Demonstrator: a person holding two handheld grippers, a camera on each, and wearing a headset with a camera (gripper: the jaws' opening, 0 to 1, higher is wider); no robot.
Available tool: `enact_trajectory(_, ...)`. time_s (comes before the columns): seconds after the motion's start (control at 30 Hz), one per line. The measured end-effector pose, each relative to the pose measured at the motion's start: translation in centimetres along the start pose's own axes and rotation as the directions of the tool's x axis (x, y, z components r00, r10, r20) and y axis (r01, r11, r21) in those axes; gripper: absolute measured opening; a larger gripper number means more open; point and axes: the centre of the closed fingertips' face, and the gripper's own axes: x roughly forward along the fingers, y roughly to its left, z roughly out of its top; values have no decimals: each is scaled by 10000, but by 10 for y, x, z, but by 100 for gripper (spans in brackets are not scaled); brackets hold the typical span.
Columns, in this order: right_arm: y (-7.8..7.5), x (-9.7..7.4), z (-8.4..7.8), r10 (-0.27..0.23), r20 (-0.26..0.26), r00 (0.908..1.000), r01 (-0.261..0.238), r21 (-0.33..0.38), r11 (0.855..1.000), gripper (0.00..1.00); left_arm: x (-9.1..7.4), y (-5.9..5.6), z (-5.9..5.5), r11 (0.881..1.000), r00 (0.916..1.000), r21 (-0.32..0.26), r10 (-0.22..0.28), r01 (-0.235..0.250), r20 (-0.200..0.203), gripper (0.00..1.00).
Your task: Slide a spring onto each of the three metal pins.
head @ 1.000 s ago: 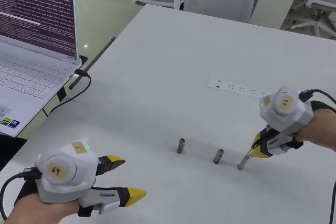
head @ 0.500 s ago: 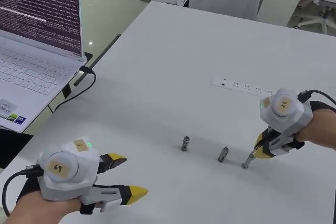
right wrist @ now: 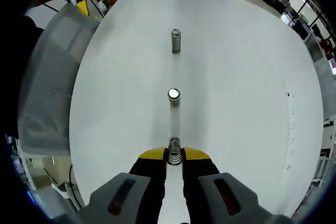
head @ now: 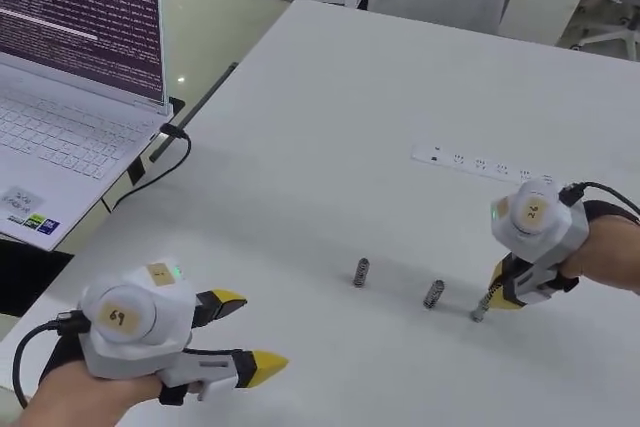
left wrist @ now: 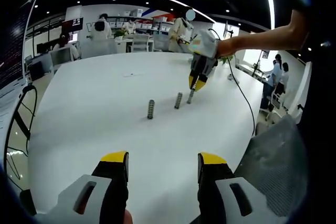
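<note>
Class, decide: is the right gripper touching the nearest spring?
Touching. In the right gripper view, the right gripper pinches the spring from both sides, no gap.

The right hand-held gripper is drawing in a little closer to the middle pin and sinking lower toward the tabletop. The spring pinched in its jaws is tipping more upright beside that pin. The head view itself is drifting, not the things.
</note>
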Motion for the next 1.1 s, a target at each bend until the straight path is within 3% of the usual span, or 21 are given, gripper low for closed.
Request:
enact_trajectory(0.53, -3, 20, -10, -2, -218, 9998, 9, 310, 9995, 9, -1, 2, -2, 10000, 9999, -11, 63, -63, -91, 47)
enact_trajectory(1.1, -3, 18, -13, -209, -111, 9997, 216, 660, 9976, 11, 0, 0, 4, 10000, 10000, 83, 18, -17, -31, 48)
